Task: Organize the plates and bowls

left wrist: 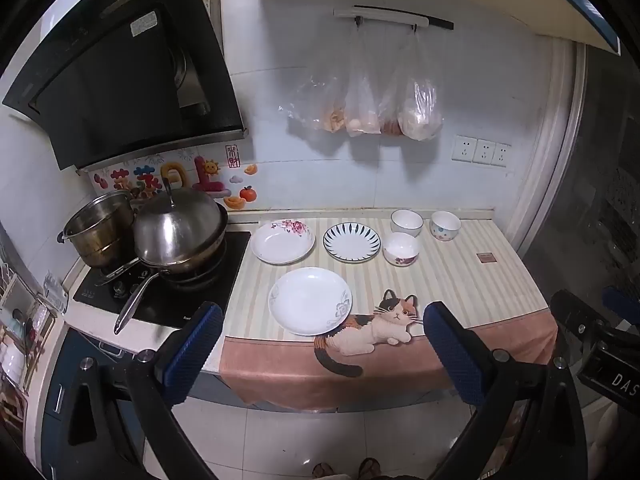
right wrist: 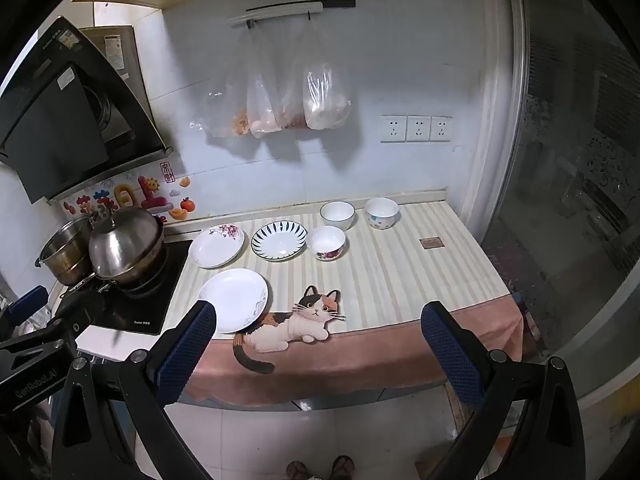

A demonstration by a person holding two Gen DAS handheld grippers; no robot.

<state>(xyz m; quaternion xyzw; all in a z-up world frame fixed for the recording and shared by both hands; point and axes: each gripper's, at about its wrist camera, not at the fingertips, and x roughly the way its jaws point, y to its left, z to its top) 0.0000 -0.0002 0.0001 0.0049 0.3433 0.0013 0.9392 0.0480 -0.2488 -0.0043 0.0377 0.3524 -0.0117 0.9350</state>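
Three plates lie on the striped counter mat: a plain white plate [left wrist: 310,301] [right wrist: 234,300] at the front, a rose-patterned plate [left wrist: 282,241] [right wrist: 216,246] behind it, and a blue-striped plate [left wrist: 351,241] [right wrist: 279,240] to its right. Three bowls stand further right: a white bowl [left wrist: 406,222] [right wrist: 337,215], a floral bowl [left wrist: 401,249] [right wrist: 326,243] and a dotted bowl [left wrist: 445,225] [right wrist: 381,212]. My left gripper [left wrist: 322,334] and right gripper [right wrist: 318,332] are both open and empty, held in front of the counter edge, away from the dishes.
A stove [left wrist: 160,292] at the left carries a lidded wok [left wrist: 178,232] with a long handle and a steel pot [left wrist: 100,228]. A range hood [left wrist: 120,80] hangs above. Plastic bags [left wrist: 372,112] hang on the wall. A cat-print cloth [left wrist: 380,360] drapes over the counter front.
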